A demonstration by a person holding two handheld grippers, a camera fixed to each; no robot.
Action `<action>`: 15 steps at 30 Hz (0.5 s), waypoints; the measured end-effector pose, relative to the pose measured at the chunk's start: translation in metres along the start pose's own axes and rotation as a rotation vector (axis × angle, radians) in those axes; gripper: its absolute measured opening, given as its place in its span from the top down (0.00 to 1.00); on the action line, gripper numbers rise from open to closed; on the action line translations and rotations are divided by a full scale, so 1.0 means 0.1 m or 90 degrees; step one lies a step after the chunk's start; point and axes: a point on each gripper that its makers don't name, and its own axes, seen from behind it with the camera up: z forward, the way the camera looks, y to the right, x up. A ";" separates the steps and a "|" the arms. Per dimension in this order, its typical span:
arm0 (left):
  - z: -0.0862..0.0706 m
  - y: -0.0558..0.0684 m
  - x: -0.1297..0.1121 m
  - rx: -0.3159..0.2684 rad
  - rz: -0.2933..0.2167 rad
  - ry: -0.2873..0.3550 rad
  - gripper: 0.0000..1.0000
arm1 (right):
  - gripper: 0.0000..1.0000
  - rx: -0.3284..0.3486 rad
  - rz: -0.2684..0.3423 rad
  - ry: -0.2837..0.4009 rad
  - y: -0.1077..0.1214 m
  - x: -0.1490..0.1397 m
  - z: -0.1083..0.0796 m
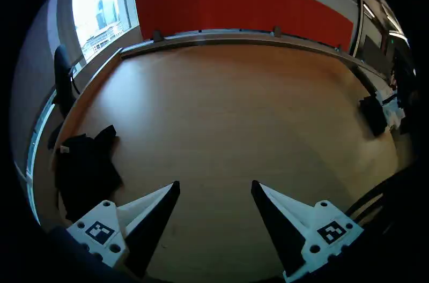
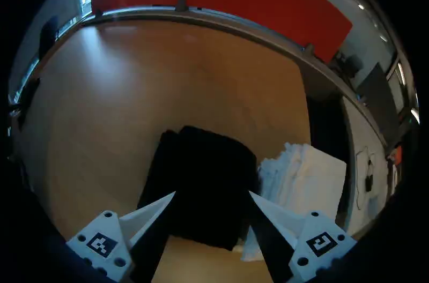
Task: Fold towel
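Observation:
In the right gripper view a black folded towel [image 2: 201, 186] lies flat on the wooden table [image 2: 134, 95], right ahead of my right gripper [image 2: 212, 197], whose fingers stand open above its near edge with nothing between them. Beside it on the right sits a stack of white folded towels [image 2: 305, 176]. In the left gripper view a crumpled black towel [image 1: 86, 168] lies at the table's left edge, to the left of my left gripper [image 1: 214, 186], which is open over bare wood.
A red partition [image 1: 241, 7] runs along the table's far edge. A dark chair [image 1: 63, 76] stands beyond the left edge by the window. Dark objects [image 1: 374, 114] sit at the right edge. Bare wood spans the table's middle [image 1: 230, 111].

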 end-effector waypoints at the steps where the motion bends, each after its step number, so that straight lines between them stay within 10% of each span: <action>1: 0.00 -0.01 0.00 0.002 -0.001 -0.001 0.01 | 0.15 0.001 0.000 0.001 0.00 0.03 0.02; 15: -0.02 -0.09 -0.03 0.019 -0.014 -0.010 0.01 | 0.15 0.012 0.008 -0.012 0.01 0.12 0.21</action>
